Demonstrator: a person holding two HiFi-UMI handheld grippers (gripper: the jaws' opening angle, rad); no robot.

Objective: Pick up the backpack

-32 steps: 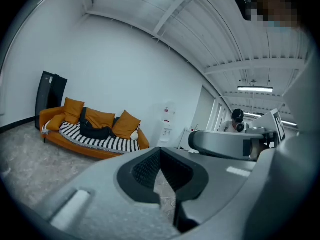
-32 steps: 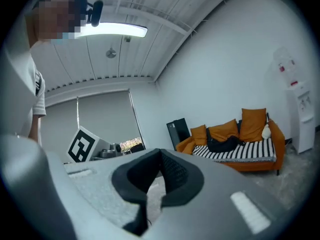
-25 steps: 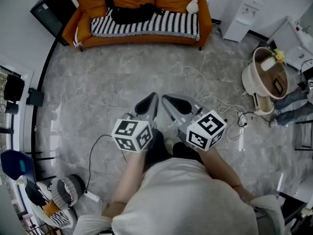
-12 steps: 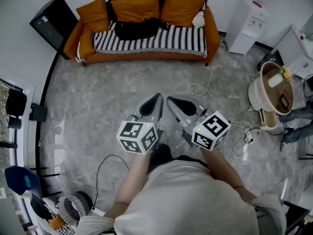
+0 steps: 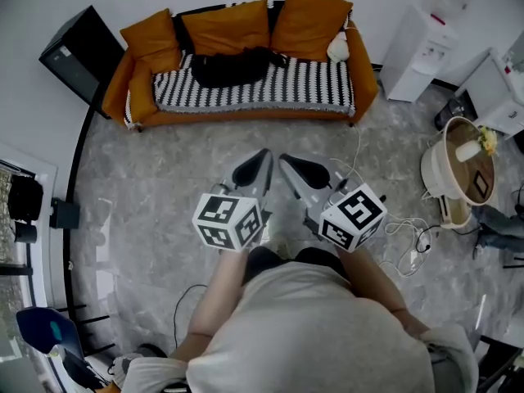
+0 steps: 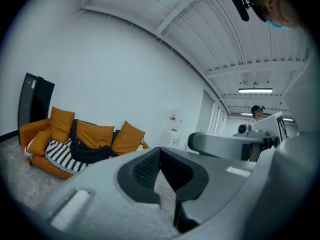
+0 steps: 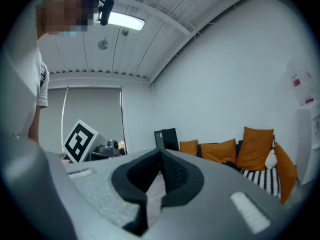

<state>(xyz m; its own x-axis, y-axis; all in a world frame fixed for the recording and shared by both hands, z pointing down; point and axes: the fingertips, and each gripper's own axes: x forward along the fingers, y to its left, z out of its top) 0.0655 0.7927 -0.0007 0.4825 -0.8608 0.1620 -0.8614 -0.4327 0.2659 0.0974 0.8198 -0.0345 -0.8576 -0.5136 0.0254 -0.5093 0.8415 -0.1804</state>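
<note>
The black backpack [image 5: 233,65] lies on the striped seat cover of an orange sofa [image 5: 246,115] against the far wall. It also shows far off in the left gripper view as a backpack [image 6: 90,153] leaning on the cushions, and as a dark shape [image 7: 230,165] in the right gripper view. My left gripper [image 5: 260,155] and right gripper [image 5: 286,161] are held side by side over the marble floor, well short of the sofa, pointing toward it. In their own views the left gripper [image 6: 161,151] and right gripper [image 7: 161,154] have tips meeting, nothing between them.
A black cabinet [image 5: 72,51] stands left of the sofa and a white water dispenser [image 5: 424,39] to its right. A round wooden tub [image 5: 463,166] and loose white cables [image 5: 397,221] lie on the floor at right. A person stands far off in the left gripper view.
The sofa has come closer and sits lower in the head view as I walk toward it. Both grippers travel forward together and stay shut.
</note>
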